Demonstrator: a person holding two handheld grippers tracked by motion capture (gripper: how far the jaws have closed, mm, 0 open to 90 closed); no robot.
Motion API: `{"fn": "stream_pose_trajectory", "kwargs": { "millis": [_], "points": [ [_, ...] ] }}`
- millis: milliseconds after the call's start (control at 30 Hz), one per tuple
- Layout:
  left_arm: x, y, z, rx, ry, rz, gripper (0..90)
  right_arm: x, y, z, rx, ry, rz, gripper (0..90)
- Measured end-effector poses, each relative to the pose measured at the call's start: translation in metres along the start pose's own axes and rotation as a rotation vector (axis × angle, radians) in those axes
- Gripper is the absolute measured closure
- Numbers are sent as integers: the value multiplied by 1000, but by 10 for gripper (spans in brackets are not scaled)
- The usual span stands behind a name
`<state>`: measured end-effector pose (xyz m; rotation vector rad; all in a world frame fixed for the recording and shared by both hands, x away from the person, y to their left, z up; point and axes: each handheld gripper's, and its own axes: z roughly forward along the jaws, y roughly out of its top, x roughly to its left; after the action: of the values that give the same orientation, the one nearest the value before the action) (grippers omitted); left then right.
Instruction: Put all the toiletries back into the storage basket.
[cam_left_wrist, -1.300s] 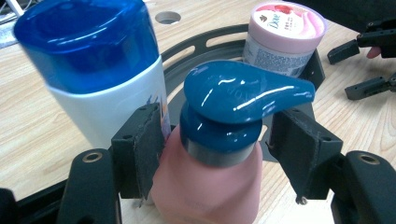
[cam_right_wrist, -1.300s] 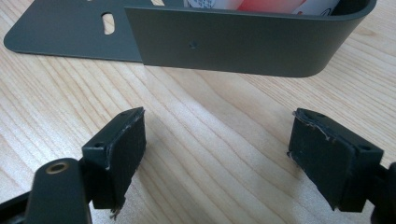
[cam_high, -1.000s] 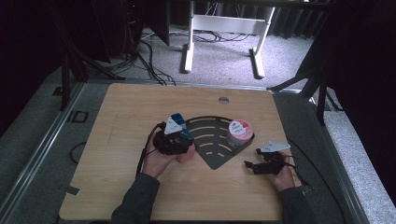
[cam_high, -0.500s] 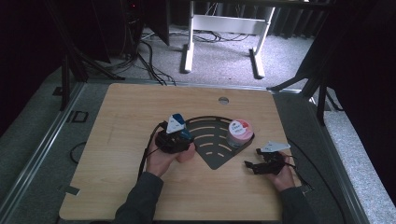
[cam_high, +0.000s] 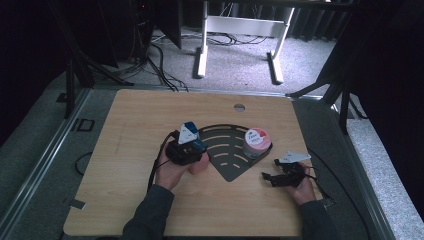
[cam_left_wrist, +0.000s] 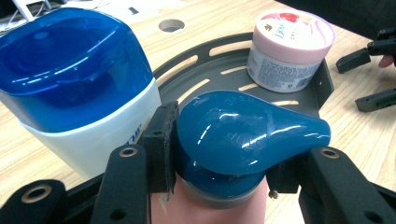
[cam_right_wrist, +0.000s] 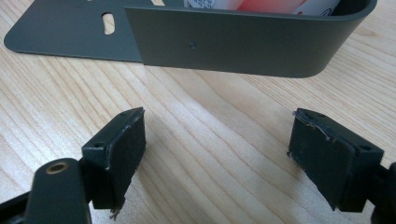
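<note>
left gripper: jaws just closing, pads now on teal-capped pink bottle | bottle just left of corner rack, beside blue-capped bottle | right gripper: wide, empty, right of rack | grasp looks set, lift into rack likely next

I see pink bottle with teal-blue cap standing upright at left edge of dark fan-shaped tray. Cap glossy, teardrop-shaped, embossed lettering on top, nose pointing toward tray's far corner. Pink body mostly hidden below cap. Just beside it, on its left in left gripper view, white bottle with translucent blue cap, also upright; I cannot tell whether they touch.
</note>
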<state>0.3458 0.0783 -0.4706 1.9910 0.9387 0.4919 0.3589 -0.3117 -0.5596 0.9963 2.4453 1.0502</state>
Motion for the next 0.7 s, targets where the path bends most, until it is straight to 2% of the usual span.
{"fn": "stream_pose_trajectory", "kwargs": {
  "millis": [700],
  "points": [
    [-16,2,-9,2,-50,7,527,0,0,0,-1,-1,-2,184]
  ]
}}
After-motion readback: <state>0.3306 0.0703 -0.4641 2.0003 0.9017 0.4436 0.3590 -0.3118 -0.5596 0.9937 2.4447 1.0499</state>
